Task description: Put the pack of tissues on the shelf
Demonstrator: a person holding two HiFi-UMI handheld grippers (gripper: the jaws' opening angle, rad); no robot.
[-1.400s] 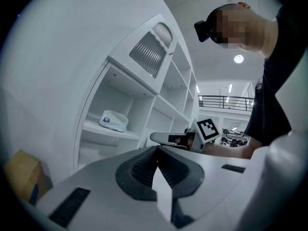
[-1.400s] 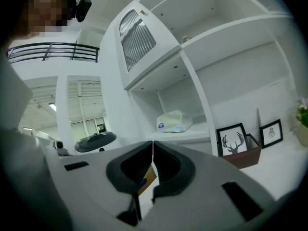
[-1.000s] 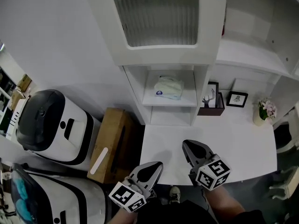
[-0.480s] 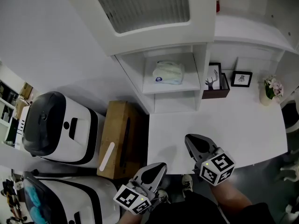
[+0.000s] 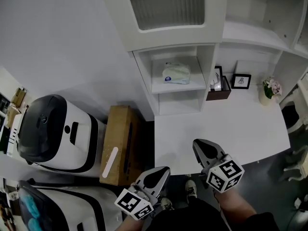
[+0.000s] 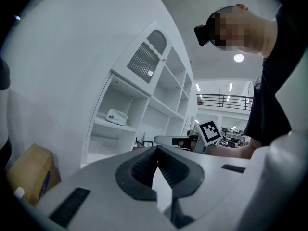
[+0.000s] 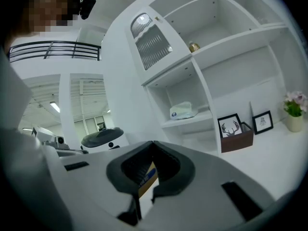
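**Friend:** What has changed in the last second?

**Me:** Very little. My head moved a bit, so the tall white cupboard (image 5: pixel 168 32) sits a little differently in my sight. The soft white pack of tissues with the blue spot (image 5: pixel 176 73) has not moved at all. It lies flat on the white shelf (image 5: pixel 179 87) in the small open part of the cupboard, up above the white desk (image 5: pixel 240 129).

**Friend:** And your tongs?

**Me:** Both have stayed low, by the near edge of the desk, well apart from the pack. My left tongs (image 5: pixel 162 169) are squeezed together at the tips, with nothing between them. My right tongs (image 5: pixel 198 144) are closed tight too. (A bit of yellow and blue shows through the hole behind their tips, but I think that is just the brown cardboard box (image 5: pixel 120 138) on the floor, seen from far off.)

**Friend:** So is the job done?

**Me:** I think so. The pack is where it should be and nothing holds it. As far as I can tell, it does not hang over the edge. My tongs are back near me and empty. I see nothing left to do but keep them away from the shelf.
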